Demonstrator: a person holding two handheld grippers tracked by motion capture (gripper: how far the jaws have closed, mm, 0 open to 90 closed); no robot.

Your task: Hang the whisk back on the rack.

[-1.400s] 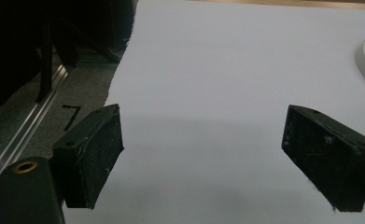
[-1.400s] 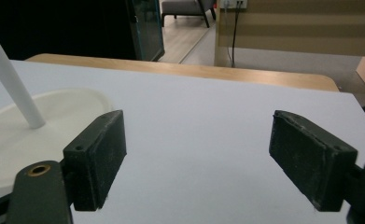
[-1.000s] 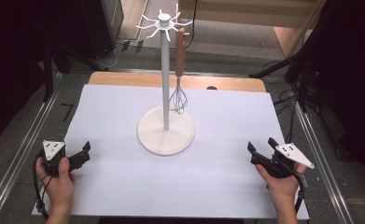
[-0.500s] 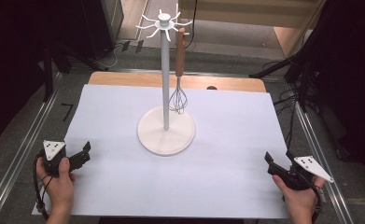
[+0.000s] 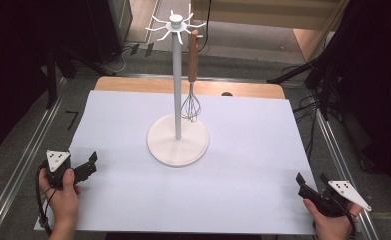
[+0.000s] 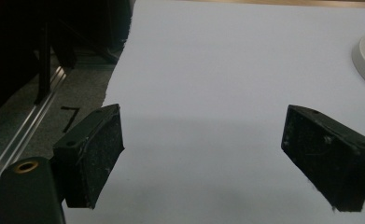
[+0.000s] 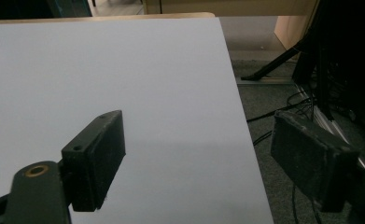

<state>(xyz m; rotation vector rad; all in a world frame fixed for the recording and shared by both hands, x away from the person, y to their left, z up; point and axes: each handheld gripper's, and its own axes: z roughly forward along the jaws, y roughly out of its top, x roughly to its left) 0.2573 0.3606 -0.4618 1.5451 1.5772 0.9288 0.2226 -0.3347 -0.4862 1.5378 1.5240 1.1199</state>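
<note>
A white stand [image 5: 176,80] with a round base [image 5: 178,145] and hooks at its top rises from the middle of the table. A whisk with a brown wooden handle [image 5: 192,80] hangs from one hook, its wire head just above the base. My left gripper [image 5: 85,167] rests near the table's front left corner, open and holding nothing. At the front right corner my right gripper [image 5: 310,184] is open over the sheet's edge, also holding nothing. Wide-apart jaws show in the left gripper view [image 6: 203,154] and the right gripper view [image 7: 208,158].
A white sheet [image 5: 243,165] covers the wooden table [image 5: 133,85]. Metal rails [image 5: 18,175] run along both sides. Dark stands and cables [image 5: 323,95] crowd the floor to the right, and black equipment [image 5: 48,45] stands at the left.
My right gripper has drawn back toward the front right corner of the table, off toward the sheet's edge. The left gripper, stand and whisk have not moved.
</note>
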